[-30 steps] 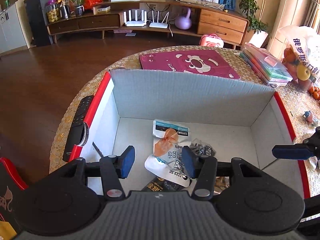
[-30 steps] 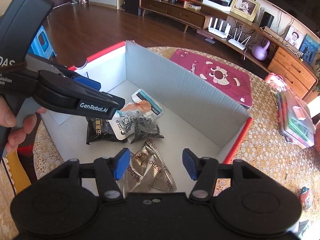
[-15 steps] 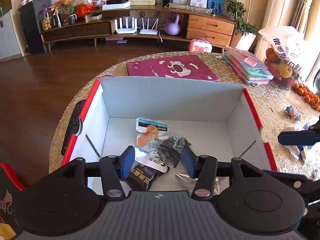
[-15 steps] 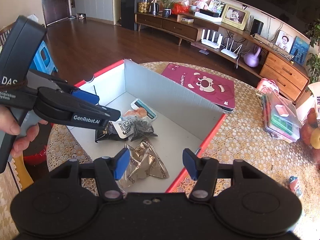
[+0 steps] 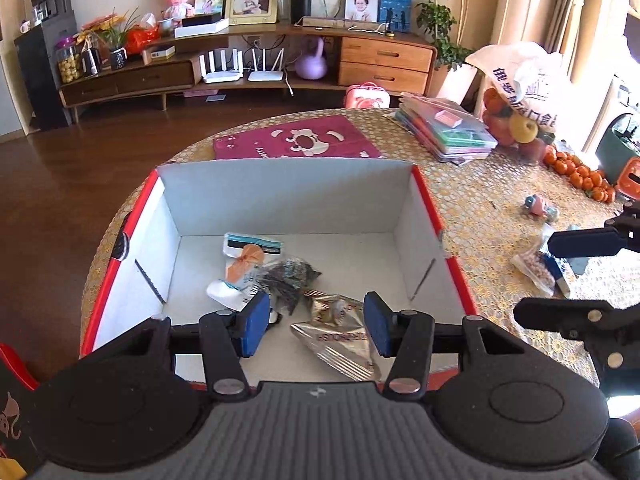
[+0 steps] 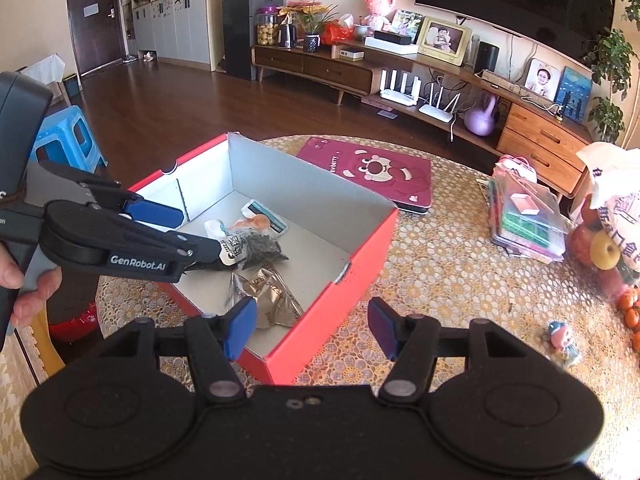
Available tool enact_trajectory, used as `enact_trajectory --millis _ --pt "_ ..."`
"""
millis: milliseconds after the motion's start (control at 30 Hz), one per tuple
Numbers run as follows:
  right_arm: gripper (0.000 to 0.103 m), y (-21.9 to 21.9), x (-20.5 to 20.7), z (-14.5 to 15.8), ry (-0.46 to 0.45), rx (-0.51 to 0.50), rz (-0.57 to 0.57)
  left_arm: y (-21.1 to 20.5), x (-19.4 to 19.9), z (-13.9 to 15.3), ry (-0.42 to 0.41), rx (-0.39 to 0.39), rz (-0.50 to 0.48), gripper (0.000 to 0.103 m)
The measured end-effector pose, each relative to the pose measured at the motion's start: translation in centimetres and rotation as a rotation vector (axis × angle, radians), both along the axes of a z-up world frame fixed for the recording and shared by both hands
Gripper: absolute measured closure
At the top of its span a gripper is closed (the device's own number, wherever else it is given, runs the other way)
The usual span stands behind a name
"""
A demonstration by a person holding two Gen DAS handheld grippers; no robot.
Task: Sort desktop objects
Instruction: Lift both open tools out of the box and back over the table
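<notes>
A red box [image 5: 427,197] with white inner walls sits on the round table and holds several snack packets: a white and orange one [image 5: 240,264], a dark clear one [image 5: 288,280] and a silver one [image 5: 340,336]. My left gripper [image 5: 317,328] hovers open above the box's near edge with nothing between its fingers. Over the table just right of the box [image 6: 344,304], my right gripper [image 6: 311,326] is also open and holds nothing. Beneath the right gripper [image 5: 536,278], loose packets [image 5: 530,266] lie on the tablecloth. The left gripper [image 6: 198,232] reaches over the box from the left.
Behind the box lie a pink bear mat [image 5: 296,140] and a stack of plastic cases [image 5: 448,132]. A bag of fruit [image 5: 516,120], loose oranges [image 5: 580,172] and a small toy figure [image 6: 562,340] occupy the right side. A blue stool [image 6: 64,140] stands on the floor.
Both grippers have risen and drawn back from the box. The right gripper has shifted right, from over the box's inside to beyond its right wall. Both stayed open.
</notes>
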State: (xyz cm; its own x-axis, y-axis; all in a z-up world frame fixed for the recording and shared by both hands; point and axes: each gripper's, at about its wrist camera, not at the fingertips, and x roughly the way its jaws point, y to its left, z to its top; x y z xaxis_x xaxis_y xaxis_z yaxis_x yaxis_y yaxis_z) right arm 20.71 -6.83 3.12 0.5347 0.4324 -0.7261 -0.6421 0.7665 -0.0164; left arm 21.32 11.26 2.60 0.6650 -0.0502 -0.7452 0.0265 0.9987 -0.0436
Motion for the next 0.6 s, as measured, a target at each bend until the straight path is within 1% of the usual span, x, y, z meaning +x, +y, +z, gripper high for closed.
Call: enact_trajectory --millis 400,533,600 --pt "0.038 -4.5 -2.0 0.6 -0.011 0.045 -0.049 -3.4 -2.4 1.3 -0.027 -0.021 -0.065 0.052" --pt "0.038 -6.0 -2.8 0.5 -0.010 0.062 -0.065 -4.2 -3.1 1.4 -0.031 -0.022 -0.076 0.047" --pt "0.038 -6.7 -3.1 0.5 -0.008 0.070 -0.073 -4.6 -3.4 1.4 -0.030 -0.023 -0.079 0.046"
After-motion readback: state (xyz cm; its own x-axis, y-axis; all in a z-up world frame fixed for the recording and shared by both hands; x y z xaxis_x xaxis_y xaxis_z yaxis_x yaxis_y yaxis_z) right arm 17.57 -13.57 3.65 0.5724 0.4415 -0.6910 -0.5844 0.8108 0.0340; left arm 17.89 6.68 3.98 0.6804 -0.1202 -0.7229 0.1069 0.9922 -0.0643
